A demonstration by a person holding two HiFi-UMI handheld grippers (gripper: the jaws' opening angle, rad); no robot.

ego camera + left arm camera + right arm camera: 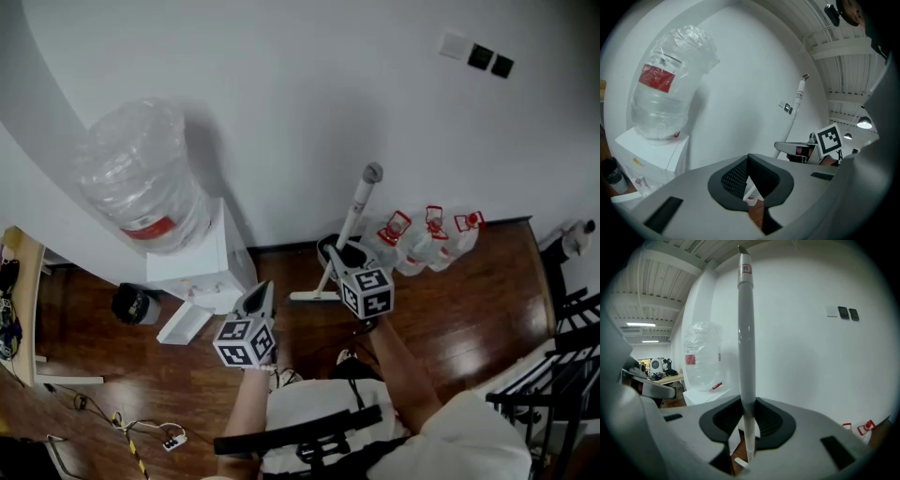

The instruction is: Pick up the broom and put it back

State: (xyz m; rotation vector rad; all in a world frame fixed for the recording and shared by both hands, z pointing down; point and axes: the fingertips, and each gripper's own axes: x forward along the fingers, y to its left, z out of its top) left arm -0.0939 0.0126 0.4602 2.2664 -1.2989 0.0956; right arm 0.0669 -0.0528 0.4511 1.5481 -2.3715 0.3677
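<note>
The broom has a long white handle (pixel 355 209) that stands nearly upright near the white wall, and its flat head (pixel 313 296) is low by the wooden floor. My right gripper (pixel 339 262) is shut on the lower part of the handle (pixel 746 333), which passes straight up between its pads (pixel 765 420). My left gripper (pixel 262 292) hangs to the left of the broom, apart from it. Its jaws (pixel 748 161) are shut with nothing between them. The left gripper view shows the handle (pixel 797 107) and the right gripper (pixel 800 149) off to its right.
A white water dispenser (pixel 204 270) with a large clear bottle (pixel 141 178) stands left of the broom. Several clear jugs with red handles (pixel 427 242) line the wall at the right. A dark bin (pixel 136 304), floor cables (pixel 141 433) and a black rack (pixel 562 366) are nearby.
</note>
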